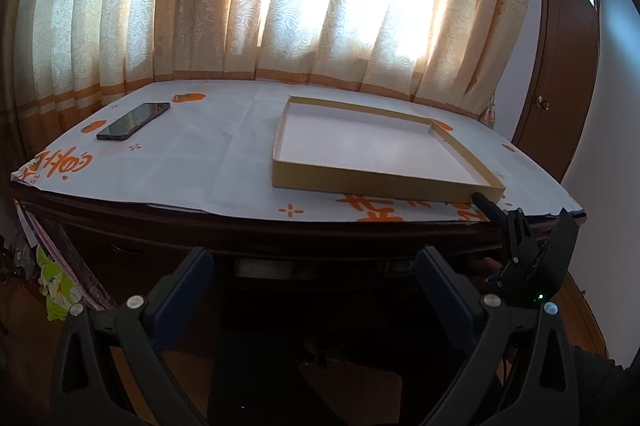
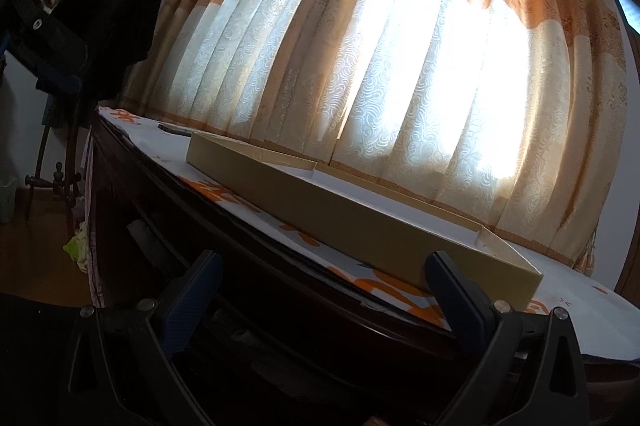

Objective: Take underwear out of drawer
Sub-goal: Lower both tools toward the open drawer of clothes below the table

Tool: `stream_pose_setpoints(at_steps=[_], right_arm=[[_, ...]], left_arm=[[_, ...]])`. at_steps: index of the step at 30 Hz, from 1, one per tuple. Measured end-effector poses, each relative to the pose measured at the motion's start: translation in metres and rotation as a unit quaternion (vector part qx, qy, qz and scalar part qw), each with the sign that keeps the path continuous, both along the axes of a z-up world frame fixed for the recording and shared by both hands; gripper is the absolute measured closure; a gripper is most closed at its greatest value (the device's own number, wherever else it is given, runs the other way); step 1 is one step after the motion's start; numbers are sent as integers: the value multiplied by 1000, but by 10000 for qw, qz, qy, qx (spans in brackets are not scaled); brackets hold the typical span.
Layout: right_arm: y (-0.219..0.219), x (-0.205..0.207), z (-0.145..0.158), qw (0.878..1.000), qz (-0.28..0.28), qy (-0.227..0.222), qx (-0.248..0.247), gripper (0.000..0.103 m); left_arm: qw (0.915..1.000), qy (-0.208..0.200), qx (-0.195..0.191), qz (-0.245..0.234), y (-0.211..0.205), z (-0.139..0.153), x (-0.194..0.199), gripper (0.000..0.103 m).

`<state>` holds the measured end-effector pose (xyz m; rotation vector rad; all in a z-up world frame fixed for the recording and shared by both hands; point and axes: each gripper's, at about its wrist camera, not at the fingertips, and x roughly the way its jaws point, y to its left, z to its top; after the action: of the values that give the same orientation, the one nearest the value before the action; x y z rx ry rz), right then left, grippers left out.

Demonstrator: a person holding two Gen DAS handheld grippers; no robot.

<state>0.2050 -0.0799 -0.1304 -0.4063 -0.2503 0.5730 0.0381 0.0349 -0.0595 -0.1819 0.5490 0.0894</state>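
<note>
The dark wooden desk front point(image 1: 168, 246) holds the drawer, and it is too shadowed to tell whether the drawer is open. No underwear shows in either view. My left gripper point(image 1: 316, 262) is open and empty, and hangs just before the desk front below the table edge. My right gripper point(image 1: 528, 222) appears at the right, close under the table's front corner. In its own view the right gripper point(image 2: 324, 270) is open and empty, close to the desk's front edge point(image 2: 280, 266). A blue-padded finger point(image 2: 56, 76) of the left gripper shows at the far left.
A shallow cardboard box tray point(image 1: 280, 182) and a black phone point(image 1: 134, 121) lie on the white and orange tablecloth point(image 1: 192, 154). Curtains point(image 1: 200, 6) hang behind the table. A brown door point(image 1: 560, 86) is at the right. A dark coat point(image 2: 124, 6) hangs at the left.
</note>
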Motion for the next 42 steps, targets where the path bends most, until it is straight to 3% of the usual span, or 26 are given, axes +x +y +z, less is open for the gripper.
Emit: stream_pose_setpoints(at_steps=[20, 42], right_arm=[[-10, -18, 0, 9996, -227, 183, 40, 1], [-15, -48, -7, 9976, -281, 567, -288, 1]], left_arm=[[10000, 0, -31, -27, -3, 3, -2, 0], [10000, -44, -53, -58, -4, 12, -5, 0]])
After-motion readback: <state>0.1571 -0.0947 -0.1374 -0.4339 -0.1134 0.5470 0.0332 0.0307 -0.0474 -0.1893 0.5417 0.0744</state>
